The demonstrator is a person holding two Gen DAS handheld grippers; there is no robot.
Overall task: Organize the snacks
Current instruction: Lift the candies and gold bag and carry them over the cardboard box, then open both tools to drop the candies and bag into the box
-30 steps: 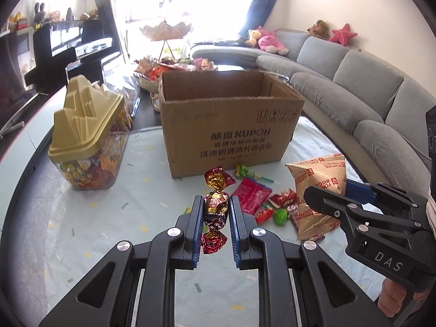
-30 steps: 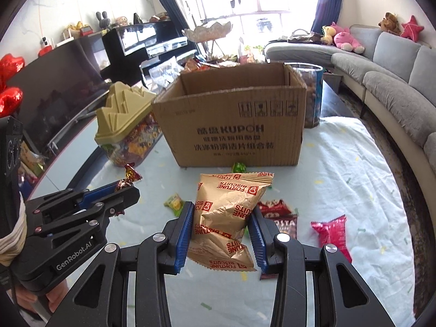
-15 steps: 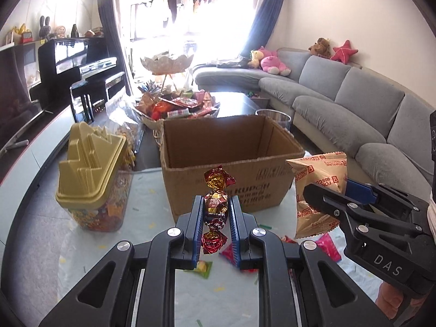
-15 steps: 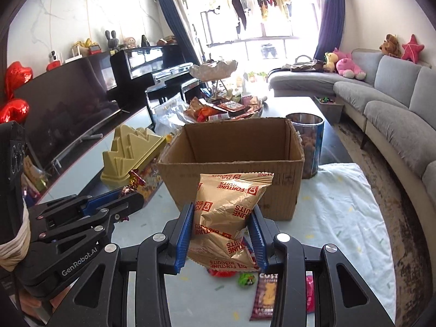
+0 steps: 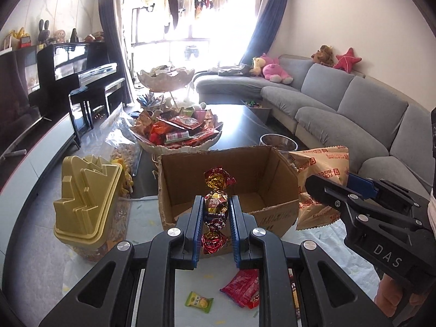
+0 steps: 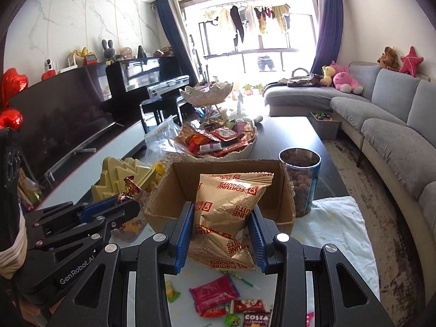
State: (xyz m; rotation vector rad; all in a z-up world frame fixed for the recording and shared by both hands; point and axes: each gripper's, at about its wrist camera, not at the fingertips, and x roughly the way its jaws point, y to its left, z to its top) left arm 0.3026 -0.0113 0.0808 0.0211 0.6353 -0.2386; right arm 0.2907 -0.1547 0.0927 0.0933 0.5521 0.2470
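My left gripper (image 5: 215, 204) is shut on a string of red-and-gold foil candies (image 5: 216, 204), held over the near wall of the open cardboard box (image 5: 272, 209). My right gripper (image 6: 222, 212) is shut on a tan Fortune Biscuits bag (image 6: 226, 212), held at the box's (image 6: 288, 204) near edge. The bag also shows at the right in the left wrist view (image 5: 321, 174), in the right gripper (image 5: 335, 190). The left gripper (image 6: 128, 204) with its candies (image 6: 128, 190) shows at the left of the right wrist view. The box looks empty inside.
Loose snack packets (image 6: 215, 294) lie on the white cloth below the grippers; a red packet (image 5: 242, 286) and a green candy (image 5: 199, 301) too. A gold-lidded candy jar (image 5: 87, 204) stands left of the box, a clear tin of snacks (image 6: 299, 182) right of it, a heaped snack bowl (image 5: 177, 133) behind.
Both grippers have risen from the cloth with their loads and moved forward to the box's near edge; the box's inside now shows.
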